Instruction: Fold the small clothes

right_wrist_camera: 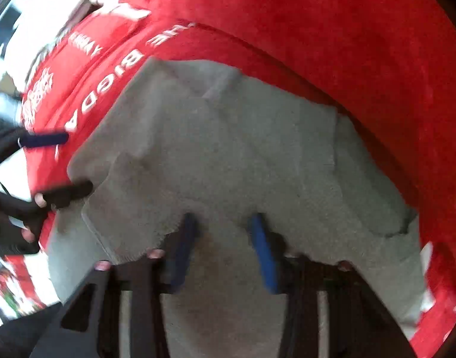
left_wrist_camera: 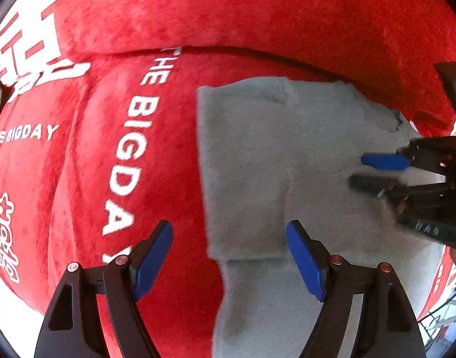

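Both empty: your left tool (left_wrist_camera: 229, 256) gapes wide at the small grey fleece garment's (left_wrist_camera: 251, 149) edge, right tool (right_wrist_camera: 223, 244) half-open above it. Pinch just the hem.

Fuzzy grey garment (left_wrist_camera: 257, 164) – plush, matt red cover (left_wrist_camera: 257, 15).

You have a plush red velvet cover (left_wrist_camera: 257, 15) filling most of the left wrist view, with a seam running across the upper part of the frame. White block lettering "THE BIGDAY" (left_wrist_camera: 129, 149) runs down the left centre, and a smaller copy (left_wrist_camera: 28, 132) sits at the left edge. Large white Chinese characters (left_wrist_camera: 28, 38) fill the upper left, smaller ones (left_wrist_camera: 3, 235) the lower left. In the right wrist view the same red cover (right_wrist_camera: 317, 15) spans the top and right, blurred.
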### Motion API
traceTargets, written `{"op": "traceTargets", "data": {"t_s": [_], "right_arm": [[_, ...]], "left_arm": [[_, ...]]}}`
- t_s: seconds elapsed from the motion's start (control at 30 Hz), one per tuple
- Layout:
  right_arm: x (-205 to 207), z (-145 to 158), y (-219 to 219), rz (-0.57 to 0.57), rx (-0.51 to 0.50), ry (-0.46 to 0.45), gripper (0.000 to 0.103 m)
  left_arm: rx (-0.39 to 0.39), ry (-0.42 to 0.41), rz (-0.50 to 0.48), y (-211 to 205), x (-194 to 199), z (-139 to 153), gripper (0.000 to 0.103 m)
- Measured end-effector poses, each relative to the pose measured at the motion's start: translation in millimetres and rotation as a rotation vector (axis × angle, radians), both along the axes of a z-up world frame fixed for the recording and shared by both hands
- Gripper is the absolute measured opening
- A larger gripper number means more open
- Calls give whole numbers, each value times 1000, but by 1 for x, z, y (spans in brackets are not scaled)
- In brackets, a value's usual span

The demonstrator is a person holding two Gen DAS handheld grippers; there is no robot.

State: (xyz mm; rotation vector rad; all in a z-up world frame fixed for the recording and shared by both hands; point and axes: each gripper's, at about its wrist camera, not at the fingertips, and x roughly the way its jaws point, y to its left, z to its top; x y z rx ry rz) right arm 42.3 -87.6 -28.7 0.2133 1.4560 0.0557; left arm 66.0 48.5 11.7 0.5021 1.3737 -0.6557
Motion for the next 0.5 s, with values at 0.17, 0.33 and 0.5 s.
{"op": "traceTargets", "data": {"t_s": [0.17,0.33,0.5], "right_arm": [[-4,18,-5,-34,-45,-34,5],[5,2,-26,-164,-15,-11,5],[-54,30,-71,-520,119,-55,54]], "left_arm": [[-17,-4,19,9,6,7,79],[-26,-7,2,-1,7,9,79],[-35,-5,-39,-25,0,8,79]]}}
